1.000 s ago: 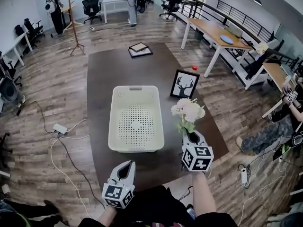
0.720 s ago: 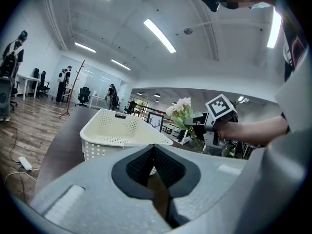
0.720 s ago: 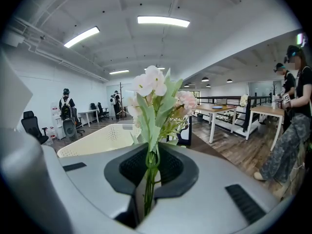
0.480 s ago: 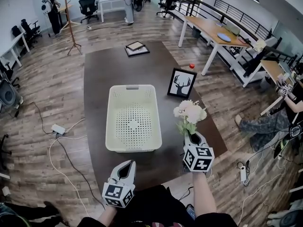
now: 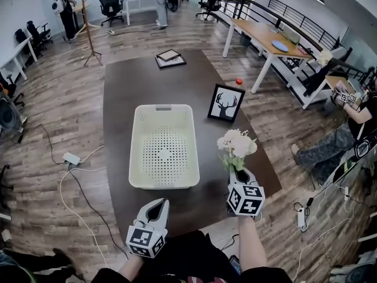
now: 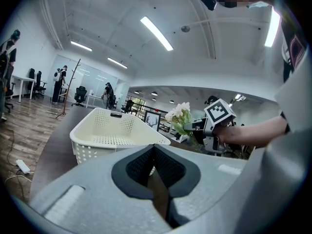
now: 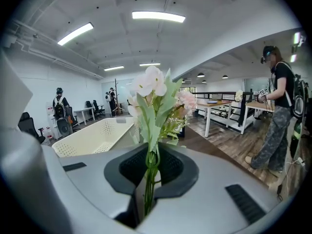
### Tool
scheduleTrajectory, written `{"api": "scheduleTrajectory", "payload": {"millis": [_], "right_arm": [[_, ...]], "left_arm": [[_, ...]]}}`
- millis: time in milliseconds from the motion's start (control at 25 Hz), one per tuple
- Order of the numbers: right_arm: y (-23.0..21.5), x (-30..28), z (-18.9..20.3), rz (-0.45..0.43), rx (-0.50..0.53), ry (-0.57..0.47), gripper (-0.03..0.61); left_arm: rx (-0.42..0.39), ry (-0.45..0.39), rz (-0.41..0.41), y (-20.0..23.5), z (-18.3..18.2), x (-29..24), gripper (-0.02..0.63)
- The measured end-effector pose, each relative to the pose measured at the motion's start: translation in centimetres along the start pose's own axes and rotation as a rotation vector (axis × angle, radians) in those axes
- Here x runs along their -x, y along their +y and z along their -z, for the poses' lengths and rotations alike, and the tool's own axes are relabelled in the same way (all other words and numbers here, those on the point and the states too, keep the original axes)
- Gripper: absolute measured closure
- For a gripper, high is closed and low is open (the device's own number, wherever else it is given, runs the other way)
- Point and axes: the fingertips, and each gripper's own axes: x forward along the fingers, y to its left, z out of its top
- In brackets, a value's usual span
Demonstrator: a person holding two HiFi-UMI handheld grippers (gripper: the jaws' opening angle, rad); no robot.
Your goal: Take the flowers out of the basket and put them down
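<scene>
A bunch of white and pale pink flowers (image 5: 237,145) with green leaves stands upright, its stems pinched in my right gripper (image 5: 237,171). That gripper hangs over the dark table, to the right of the cream perforated basket (image 5: 162,107), whose inside shows nothing. In the right gripper view the green stems (image 7: 149,172) run down between the shut jaws (image 7: 148,179), blossoms above. My left gripper (image 5: 154,208) sits low by the table's near edge, jaws together with nothing in them. From the left gripper view (image 6: 155,172) I see the basket (image 6: 117,130) and the flowers (image 6: 179,117) beyond.
A framed deer picture (image 5: 228,104) leans upright on the table (image 5: 123,81), behind the flowers. A small red object (image 5: 239,82) lies past it, and another frame (image 5: 171,58) lies at the far end. Desks and a seated person fill the right side.
My right gripper with the flowers has drifted slightly right of the basket and nearer to me. The left gripper has kept its place.
</scene>
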Motion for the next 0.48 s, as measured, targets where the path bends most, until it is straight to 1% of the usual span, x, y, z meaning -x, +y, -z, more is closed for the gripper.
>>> {"api": "scheduleTrajectory", "payload": {"millis": [480], "right_arm": [[-2.3, -0.6, 3.6, 0.032, -0.027, 0.064, 0.537]], "left_arm": [[-0.010, 0.007, 0.003, -0.5, 0.1, -0.7, 0.604]]}}
